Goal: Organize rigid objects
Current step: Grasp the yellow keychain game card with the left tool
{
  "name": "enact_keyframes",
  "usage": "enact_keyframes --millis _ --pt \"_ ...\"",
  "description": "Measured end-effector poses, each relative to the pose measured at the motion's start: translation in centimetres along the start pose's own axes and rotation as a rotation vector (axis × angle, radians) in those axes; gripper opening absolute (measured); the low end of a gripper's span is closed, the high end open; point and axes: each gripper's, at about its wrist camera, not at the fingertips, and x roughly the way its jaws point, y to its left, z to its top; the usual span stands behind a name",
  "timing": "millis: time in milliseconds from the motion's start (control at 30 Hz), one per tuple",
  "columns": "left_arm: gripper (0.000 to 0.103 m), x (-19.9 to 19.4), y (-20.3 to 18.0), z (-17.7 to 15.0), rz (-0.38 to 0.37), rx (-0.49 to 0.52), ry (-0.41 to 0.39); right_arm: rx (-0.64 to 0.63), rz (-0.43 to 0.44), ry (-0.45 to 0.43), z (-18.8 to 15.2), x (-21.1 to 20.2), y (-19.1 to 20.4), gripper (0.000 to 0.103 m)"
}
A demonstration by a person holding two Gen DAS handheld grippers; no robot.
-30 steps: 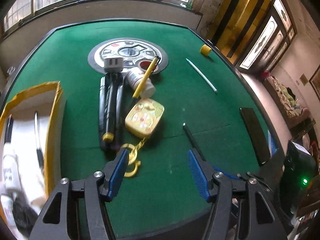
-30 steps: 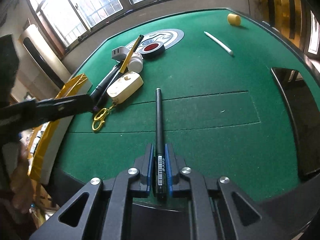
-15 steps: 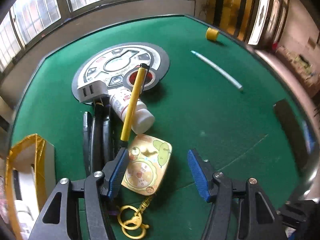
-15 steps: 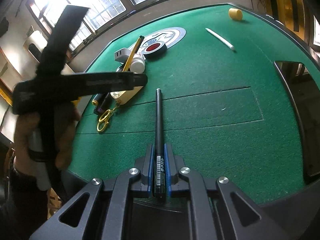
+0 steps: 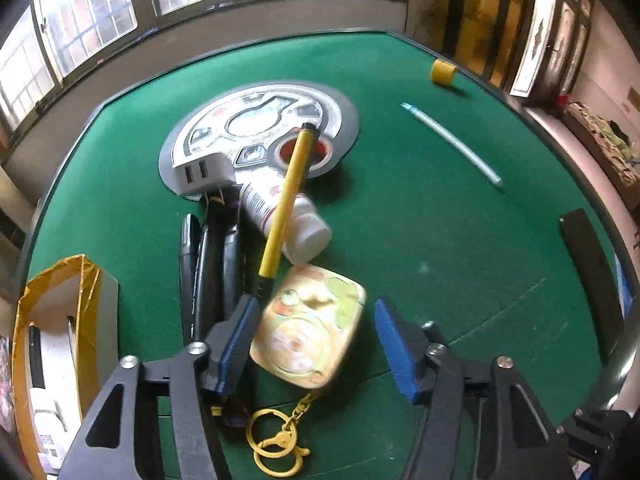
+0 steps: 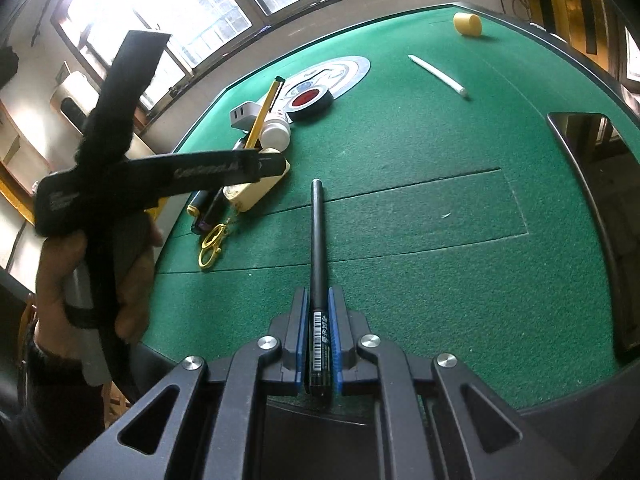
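Pens, a white bottle and a yellow case crowd the green felt table between the left gripper's wide-apart jaws, whereas the right-wrist view alone shows the right gripper clamped on a black pen before bright windows

Clutter pile left; felt right open.

Black pen (barcoded), yellow case flat

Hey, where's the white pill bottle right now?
In the left wrist view the white pill bottle lies on its side mid-table, under the yellow pen, between the white charger and the yellow keychain case.
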Motion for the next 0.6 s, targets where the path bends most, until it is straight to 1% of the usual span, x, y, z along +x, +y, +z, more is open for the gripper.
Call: enact_keyframes --millis 133,267,300,400,500,567,600 --pt "0.066 0.0 -0.3 -0.5 -0.018 0.013 0.016 0.006 0.006 -0.001 0.0 0.0 -0.1 0.01" --pt "0.065 -0.8 -1.1 -1.6 -0.131 0.026 0.057 0.013 0.01 -0.002 0.0 0.0 -0.2 0.01" --pt "0.065 -1.0 -1.2 -1.8 -0.135 0.03 0.056 0.015 0.011 -0.003 0.0 0.0 -0.2 0.01" --pt "0.065 -1.3 -1.7 -1.8 -0.084 0.063 0.047 0.015 0.008 -0.003 0.0 0.0 -0.3 0.01" --pt "0.065 -1.2 -2.3 -2.3 -0.069 0.105 0.064 0.014 0.001 -0.002 0.0 0.0 -0.2 0.01" --pt "0.059 -1.6 -2.6 -2.9 -0.064 0.136 0.057 0.015 0.0 0.0 0.0 -0.1 -0.2 0.01" --pt "0.053 -2.0 -2.7 -3.4 -0.073 0.146 0.058 0.017 -0.001 0.0 -0.1 -0.1 -0.2 0.01"
